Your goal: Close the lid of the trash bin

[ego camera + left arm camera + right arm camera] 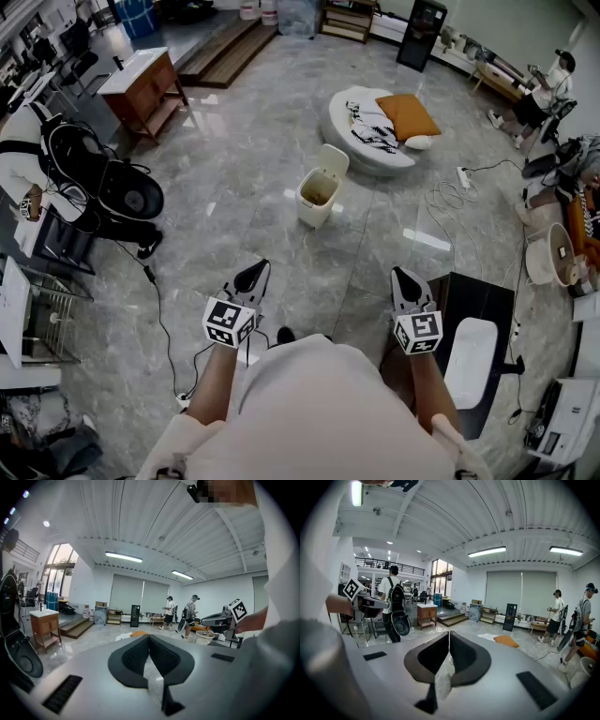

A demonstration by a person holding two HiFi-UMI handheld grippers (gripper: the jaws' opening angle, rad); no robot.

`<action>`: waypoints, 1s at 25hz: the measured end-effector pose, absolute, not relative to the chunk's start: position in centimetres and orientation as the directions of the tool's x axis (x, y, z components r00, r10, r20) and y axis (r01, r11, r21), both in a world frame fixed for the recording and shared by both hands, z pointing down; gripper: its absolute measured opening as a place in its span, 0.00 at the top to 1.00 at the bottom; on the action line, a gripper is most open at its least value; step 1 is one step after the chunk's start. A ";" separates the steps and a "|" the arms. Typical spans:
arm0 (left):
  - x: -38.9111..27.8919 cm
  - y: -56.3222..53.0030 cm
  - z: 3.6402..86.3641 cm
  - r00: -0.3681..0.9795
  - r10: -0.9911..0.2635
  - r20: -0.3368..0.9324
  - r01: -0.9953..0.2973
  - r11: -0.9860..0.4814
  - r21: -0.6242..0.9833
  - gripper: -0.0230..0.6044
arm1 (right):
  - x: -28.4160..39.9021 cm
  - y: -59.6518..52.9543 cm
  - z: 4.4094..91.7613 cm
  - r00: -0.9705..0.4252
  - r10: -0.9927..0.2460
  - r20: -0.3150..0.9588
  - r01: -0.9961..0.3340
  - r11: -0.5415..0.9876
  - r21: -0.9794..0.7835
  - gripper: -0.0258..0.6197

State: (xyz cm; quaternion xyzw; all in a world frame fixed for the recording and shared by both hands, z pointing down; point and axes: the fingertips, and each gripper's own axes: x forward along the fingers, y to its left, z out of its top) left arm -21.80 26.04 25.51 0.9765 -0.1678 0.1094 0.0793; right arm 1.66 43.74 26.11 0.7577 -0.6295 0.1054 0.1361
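Left gripper (255,276) and right gripper (404,281) are both clenched empty, black ribbed jaws meeting. Well ahead on the glossy grey marble floor (244,187) stands the boxy cream trash bin (317,199), lid (333,161) upright; 1 round white sofa (339,117) lies beyond.

Floor: glossy grey marble floor (234,187) | upper left: white-topped wooden cabinet (141,84) near low steps (225,52) | upper centre-right: round white lounger (361,141), orange cushion (408,114) on it | top edge: black cabinet (420,33) | ceiling: ribbed white, tube lights (123,557) lit | far wall: pale blinds (126,595) drawn
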 end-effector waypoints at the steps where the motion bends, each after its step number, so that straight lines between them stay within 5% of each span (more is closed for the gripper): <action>1: -21.8 26.0 25.5 0.920 -0.310 0.240 -0.345 -0.931 0.118 0.94 | 1.7 43.7 26.1 0.185 -0.925 0.331 -0.983 -0.170 0.074 0.91; 25: -22.8 24.3 26.0 0.930 -0.277 0.242 -0.314 -0.940 0.135 0.93 | 0.1 42.2 26.3 0.214 -0.913 0.348 -0.977 -0.197 0.086 0.91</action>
